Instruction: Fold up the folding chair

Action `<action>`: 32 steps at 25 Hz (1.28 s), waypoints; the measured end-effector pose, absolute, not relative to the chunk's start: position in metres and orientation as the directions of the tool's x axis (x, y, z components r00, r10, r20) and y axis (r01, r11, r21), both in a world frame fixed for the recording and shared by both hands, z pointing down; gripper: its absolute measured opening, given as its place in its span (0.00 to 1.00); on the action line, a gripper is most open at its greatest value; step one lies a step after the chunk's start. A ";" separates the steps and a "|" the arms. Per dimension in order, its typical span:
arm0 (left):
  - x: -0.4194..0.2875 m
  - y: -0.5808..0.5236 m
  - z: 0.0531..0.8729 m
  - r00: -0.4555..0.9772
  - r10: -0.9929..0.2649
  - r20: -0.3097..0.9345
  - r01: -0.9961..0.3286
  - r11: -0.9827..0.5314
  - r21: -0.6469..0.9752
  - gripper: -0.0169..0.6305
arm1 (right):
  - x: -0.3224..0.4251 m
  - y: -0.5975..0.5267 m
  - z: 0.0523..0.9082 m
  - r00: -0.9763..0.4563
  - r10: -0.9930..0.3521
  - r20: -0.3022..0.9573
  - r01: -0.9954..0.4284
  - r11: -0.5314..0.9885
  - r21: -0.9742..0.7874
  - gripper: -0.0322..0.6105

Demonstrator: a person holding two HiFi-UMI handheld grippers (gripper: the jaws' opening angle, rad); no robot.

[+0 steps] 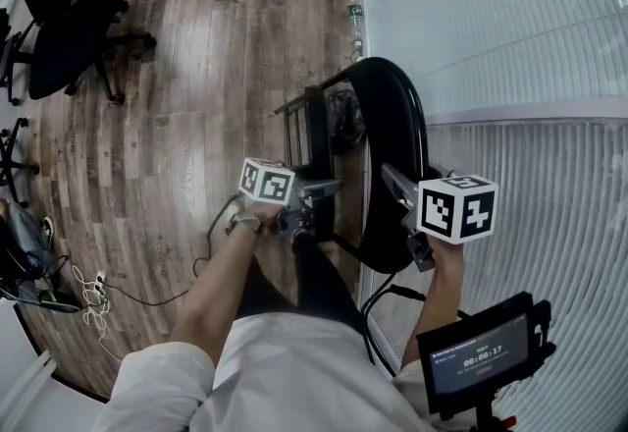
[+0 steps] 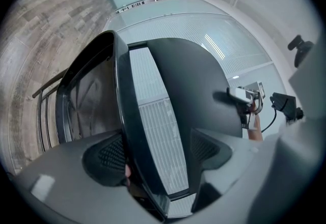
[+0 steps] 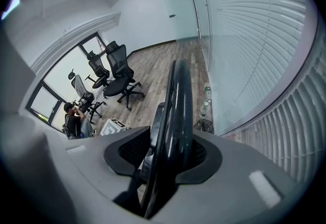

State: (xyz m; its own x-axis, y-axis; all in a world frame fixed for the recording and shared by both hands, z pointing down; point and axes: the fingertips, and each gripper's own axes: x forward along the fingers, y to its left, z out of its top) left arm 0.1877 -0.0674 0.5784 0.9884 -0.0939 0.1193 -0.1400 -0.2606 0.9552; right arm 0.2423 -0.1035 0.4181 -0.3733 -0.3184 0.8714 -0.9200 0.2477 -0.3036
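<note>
Squeezing the folding chair [image 1: 388, 140] shut, centre frame beside the blinds [image 1: 549, 175]. Left tongs [image 1: 327, 188] span wide across frame tube [image 2: 133, 131] and seat [image 2: 198, 80], and right tongs [image 1: 394, 182] are clamped on its rim. Next, I judge, press them flat together.

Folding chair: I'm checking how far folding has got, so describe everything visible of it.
The black folding chair, dark metal tube frame with glossy curved panels, looks partly folded, standing upright on the wood floor beside the white blinds. The right gripper clamps its thin panel edge; the left gripper grips across a frame tube and a panel edge.
</note>
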 end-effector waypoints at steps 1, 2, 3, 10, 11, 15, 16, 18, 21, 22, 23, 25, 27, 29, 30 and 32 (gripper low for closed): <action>0.188 -0.068 0.579 0.988 -0.094 0.119 -0.140 -0.263 0.955 0.58 | 0.243 -0.103 0.418 -0.373 -0.318 0.872 -0.920 0.247 -0.303 0.26; 0.189 -0.068 0.579 0.988 -0.093 0.120 -0.140 -0.263 0.954 0.58 | 0.244 -0.103 0.418 -0.372 -0.318 0.872 -0.921 0.246 -0.303 0.26; 0.189 -0.068 0.580 0.989 -0.092 0.120 -0.140 -0.262 0.955 0.58 | 0.244 -0.103 0.418 -0.372 -0.319 0.872 -0.921 0.246 -0.303 0.26; 0.195 -0.068 0.579 0.987 -0.074 0.141 -0.157 -0.280 0.947 0.58 | 0.241 -0.104 0.417 -0.365 -0.319 0.875 -0.923 0.248 -0.295 0.26; 0.196 -0.068 0.579 0.988 -0.073 0.140 -0.154 -0.279 0.948 0.58 | 0.241 -0.104 0.417 -0.364 -0.318 0.875 -0.923 0.248 -0.294 0.26; 0.198 -0.068 0.581 0.988 -0.073 0.135 -0.150 -0.278 0.949 0.58 | 0.243 -0.103 0.417 -0.361 -0.318 0.877 -0.924 0.249 -0.290 0.26; 0.199 -0.068 0.580 0.988 -0.068 0.136 -0.149 -0.279 0.949 0.58 | 0.243 -0.103 0.417 -0.360 -0.319 0.877 -0.924 0.249 -0.289 0.26; 0.202 -0.068 0.577 0.989 -0.060 0.132 -0.144 -0.282 0.948 0.57 | 0.242 -0.103 0.416 -0.357 -0.320 0.877 -0.925 0.249 -0.286 0.26; 0.205 -0.067 0.577 0.990 -0.048 0.131 -0.139 -0.288 0.948 0.57 | 0.242 -0.103 0.416 -0.354 -0.319 0.879 -0.926 0.250 -0.282 0.26; 0.206 -0.067 0.577 0.990 -0.046 0.133 -0.140 -0.288 0.947 0.58 | 0.242 -0.103 0.416 -0.354 -0.319 0.879 -0.926 0.250 -0.283 0.26; 0.206 -0.067 0.578 0.990 -0.045 0.134 -0.142 -0.289 0.947 0.58 | 0.242 -0.102 0.416 -0.356 -0.318 0.879 -0.926 0.250 -0.284 0.26; 0.207 -0.066 0.579 0.990 -0.043 0.137 -0.144 -0.291 0.946 0.58 | 0.242 -0.102 0.415 -0.355 -0.319 0.879 -0.926 0.250 -0.284 0.26; 0.208 -0.066 0.579 0.989 -0.037 0.141 -0.145 -0.295 0.944 0.58 | 0.241 -0.102 0.414 -0.352 -0.320 0.880 -0.927 0.250 -0.280 0.26; 0.211 -0.067 0.580 0.989 -0.031 0.146 -0.148 -0.302 0.942 0.58 | 0.240 -0.102 0.413 -0.347 -0.320 0.882 -0.928 0.251 -0.274 0.26; 0.212 -0.067 0.579 0.989 -0.028 0.142 -0.144 -0.301 0.943 0.57 | 0.240 -0.102 0.414 -0.344 -0.319 0.883 -0.929 0.252 -0.271 0.26; 0.214 -0.067 0.577 0.991 -0.024 0.132 -0.133 -0.294 0.947 0.57 | 0.240 -0.102 0.414 -0.342 -0.318 0.884 -0.930 0.253 -0.268 0.26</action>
State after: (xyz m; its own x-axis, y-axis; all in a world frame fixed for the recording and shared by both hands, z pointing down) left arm 0.2142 -0.0668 0.5772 0.9910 -0.0243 0.1316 -0.1329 -0.2938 0.9466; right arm 0.2401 -0.1018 0.4138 -0.3418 -0.3182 0.8843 -0.9296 0.2529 -0.2683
